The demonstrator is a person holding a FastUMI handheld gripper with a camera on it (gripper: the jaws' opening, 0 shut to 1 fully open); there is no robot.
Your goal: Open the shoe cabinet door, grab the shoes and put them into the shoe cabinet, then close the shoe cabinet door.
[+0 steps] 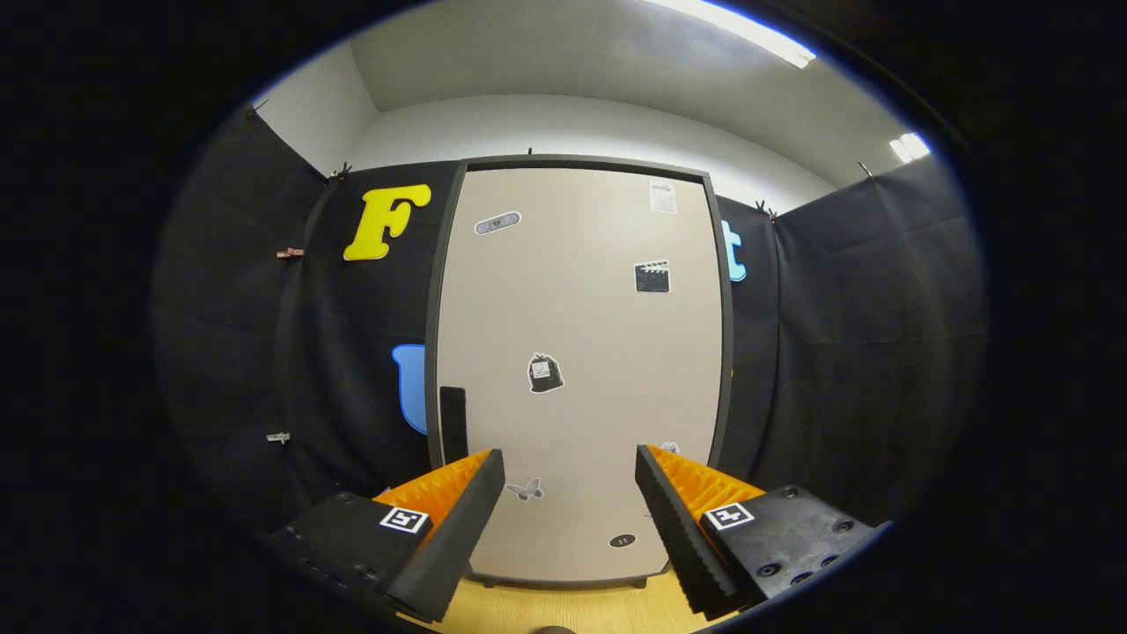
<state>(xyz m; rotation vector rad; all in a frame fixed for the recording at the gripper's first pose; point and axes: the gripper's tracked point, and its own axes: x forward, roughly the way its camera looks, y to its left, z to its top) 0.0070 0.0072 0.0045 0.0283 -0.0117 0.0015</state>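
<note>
Tool (570, 480) spread wide, gripping nothing, facing closed shoe cabinet door (577, 352) (black handle (453, 424) by left finger).

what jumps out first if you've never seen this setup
The tall beige cabinet door straight ahead, shut and dotted with stickers, with a black handle by its left edge. In front, the gripper is open, its orange-and-black fingers spread with nothing between them, over a wooden floor.

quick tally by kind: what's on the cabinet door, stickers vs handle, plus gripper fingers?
Stickers on the beige cabinet door: 7, e.g. the black clapperboard sticker
Black rectangular door handle: 1
Orange-and-black gripper fingers, apart, holding nothing: 2
Total: 10
</note>
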